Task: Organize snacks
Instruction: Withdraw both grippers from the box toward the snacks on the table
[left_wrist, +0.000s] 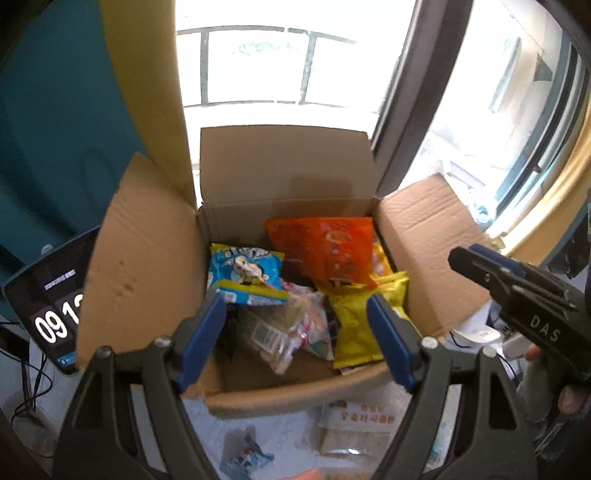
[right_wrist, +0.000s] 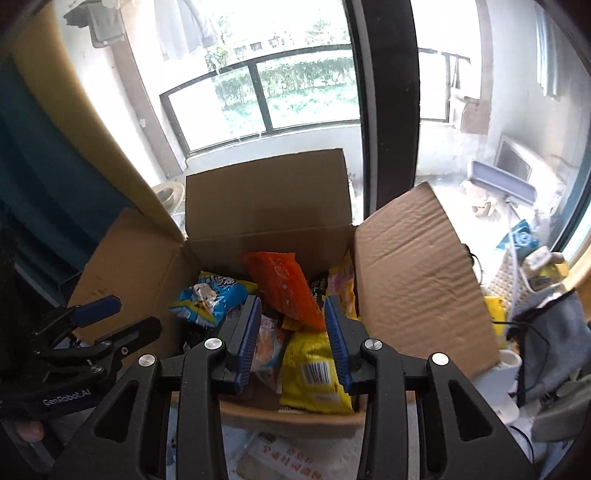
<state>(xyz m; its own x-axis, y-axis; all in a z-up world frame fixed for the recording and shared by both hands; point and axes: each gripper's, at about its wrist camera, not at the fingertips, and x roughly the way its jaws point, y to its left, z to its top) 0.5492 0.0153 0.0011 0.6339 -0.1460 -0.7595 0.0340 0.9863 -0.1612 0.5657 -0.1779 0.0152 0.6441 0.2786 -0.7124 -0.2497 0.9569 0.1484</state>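
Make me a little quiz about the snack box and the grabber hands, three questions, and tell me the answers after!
1. True or false: the cardboard box has its flaps folded open.
2. Which packet leans at the back of the box? A) the orange packet B) the yellow packet C) the blue packet
3. Fill in: neither the left gripper nor the right gripper is ____ a snack.

Key
1. True: all the flaps stand or spread open.
2. A: the orange one leans at the back; blue lies on the left, yellow nearest the front.
3. Holding: both sets of jaws stand apart above the box with nothing pinched.
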